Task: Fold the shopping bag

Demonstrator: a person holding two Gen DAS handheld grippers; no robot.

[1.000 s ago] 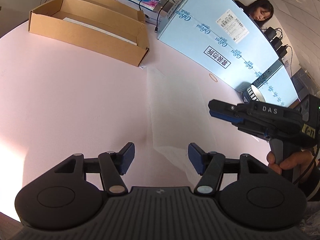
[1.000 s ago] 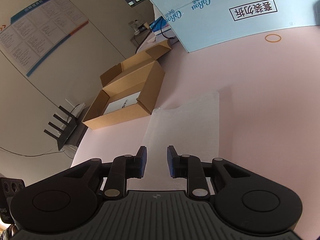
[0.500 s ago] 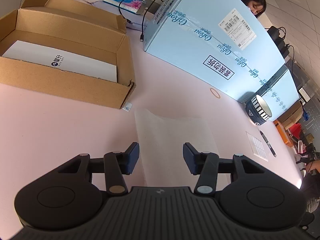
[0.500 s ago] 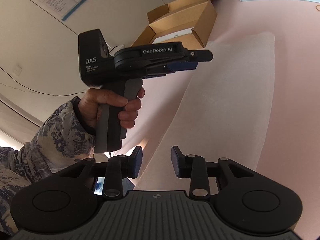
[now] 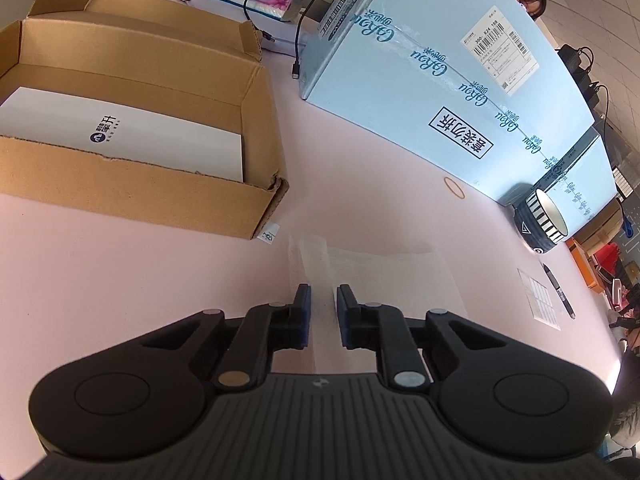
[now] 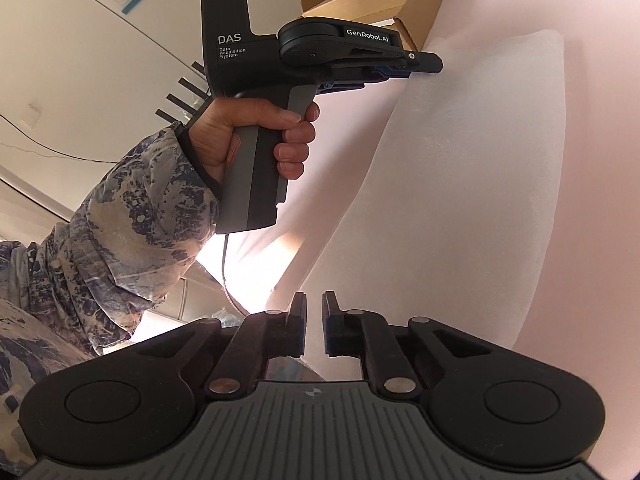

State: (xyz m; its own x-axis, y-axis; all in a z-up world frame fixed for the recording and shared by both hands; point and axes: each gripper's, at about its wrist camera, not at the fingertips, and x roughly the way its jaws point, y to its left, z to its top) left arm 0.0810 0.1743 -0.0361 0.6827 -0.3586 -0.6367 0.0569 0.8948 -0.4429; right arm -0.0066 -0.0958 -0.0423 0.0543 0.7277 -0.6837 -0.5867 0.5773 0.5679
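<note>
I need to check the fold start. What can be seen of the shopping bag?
The bag is thin, translucent white plastic, lying flat on the pink table with faint creases. Its far end, with a narrow strip that looks like a handle, lies near the cardboard box corner, apart from it. The left tongs have just been closing on its left edge and look shut on it; the right tongs have closed on the near edge.
</note>
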